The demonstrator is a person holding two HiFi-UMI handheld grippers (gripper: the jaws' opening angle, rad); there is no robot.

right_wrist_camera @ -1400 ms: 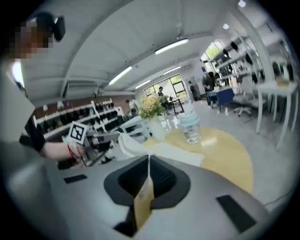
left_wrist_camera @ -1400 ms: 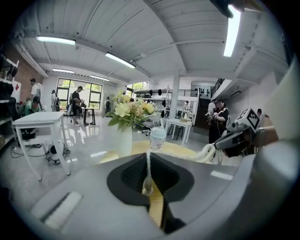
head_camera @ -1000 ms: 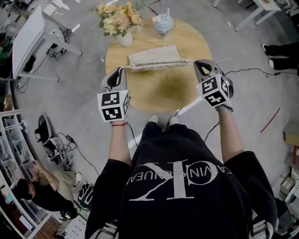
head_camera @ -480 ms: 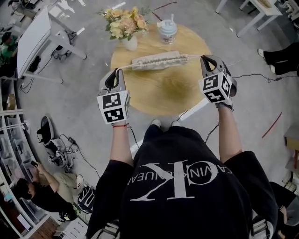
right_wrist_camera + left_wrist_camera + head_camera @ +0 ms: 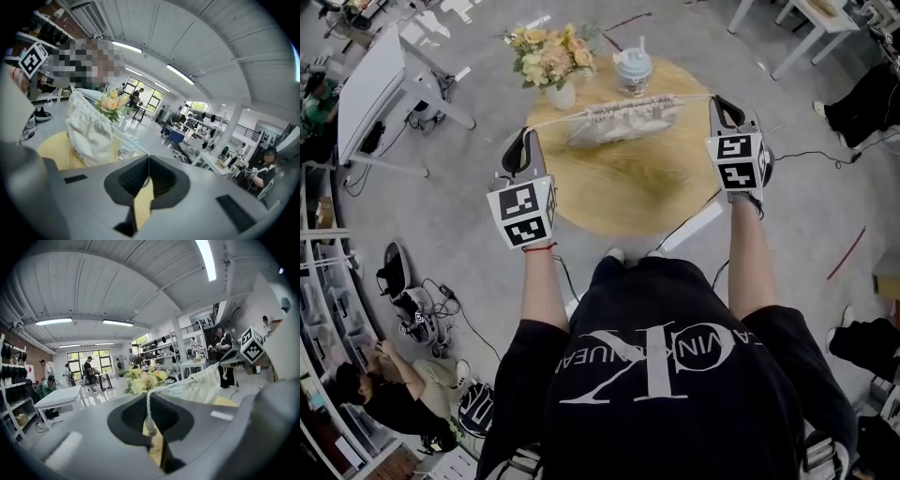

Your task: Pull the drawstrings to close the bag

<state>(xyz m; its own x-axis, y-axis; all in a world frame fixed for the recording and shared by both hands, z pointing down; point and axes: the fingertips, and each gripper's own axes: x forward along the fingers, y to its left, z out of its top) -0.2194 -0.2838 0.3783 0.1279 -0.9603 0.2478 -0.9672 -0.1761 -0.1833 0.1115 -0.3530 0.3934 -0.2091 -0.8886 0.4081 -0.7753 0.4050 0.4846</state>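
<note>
A cream drawstring bag (image 5: 619,117) hangs gathered on its taut cord (image 5: 558,120) over the round wooden table (image 5: 628,192). My left gripper (image 5: 525,142) is off the table's left edge, shut on the left cord end. In the left gripper view the knotted cord (image 5: 149,416) runs out from my left gripper (image 5: 150,430) to the bunched bag (image 5: 204,386). My right gripper (image 5: 724,103) is at the table's right edge, shut on the other cord end. In the right gripper view a thin cord leads from my right gripper (image 5: 149,163) to the puckered bag (image 5: 89,129).
A vase of yellow flowers (image 5: 548,58) and a lidded cup with a straw (image 5: 632,67) stand at the table's far side, just behind the bag. A white desk (image 5: 370,84) stands to the left. Cables lie on the floor, and a person crouches at the lower left.
Both grippers have moved apart and away from me. The cord has drawn tight, the bag's mouth has puckered, and the bag has lifted and tilted off the table.
</note>
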